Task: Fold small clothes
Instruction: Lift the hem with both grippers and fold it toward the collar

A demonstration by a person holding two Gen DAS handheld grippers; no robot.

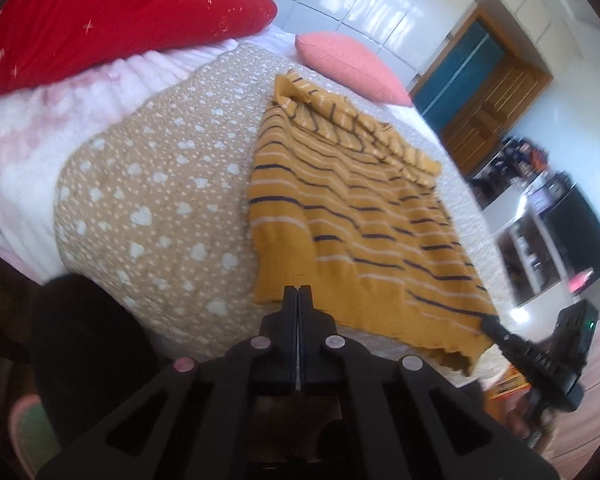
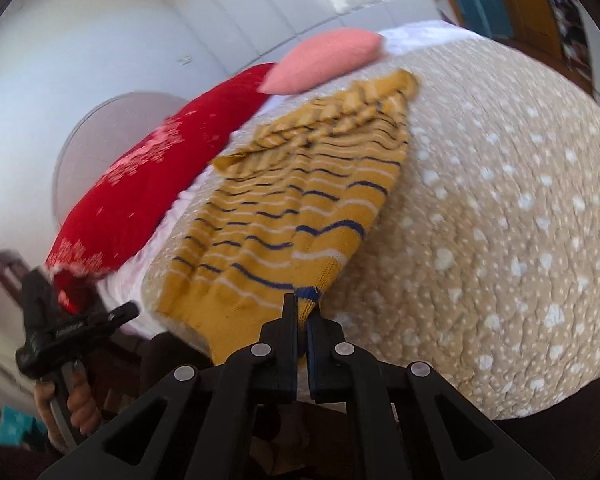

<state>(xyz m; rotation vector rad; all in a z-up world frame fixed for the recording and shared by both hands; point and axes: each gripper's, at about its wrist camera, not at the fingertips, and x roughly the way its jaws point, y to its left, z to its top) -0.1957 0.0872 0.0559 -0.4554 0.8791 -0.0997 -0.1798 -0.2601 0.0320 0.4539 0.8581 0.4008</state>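
A mustard-yellow knitted sweater [image 1: 352, 216] with white and navy stripes lies spread on the bed, hem toward me, one sleeve folded across the top. My left gripper [image 1: 298, 294] is shut at the near left hem; no cloth shows between its fingers. My right gripper [image 2: 302, 308] is shut on the hem corner of the sweater [image 2: 300, 208] and holds it just off the bed's edge. The right gripper also shows in the left wrist view [image 1: 496, 326] at the sweater's near right corner. The left gripper shows in the right wrist view [image 2: 124, 312] at far left.
The bed has a tan quilt [image 1: 152, 184] with white hearts. A red pillow [image 1: 112, 12] and a pink pillow [image 1: 348, 64] lie at the head. A wooden door [image 1: 496, 100] and shelves [image 1: 548, 216] stand to the right.
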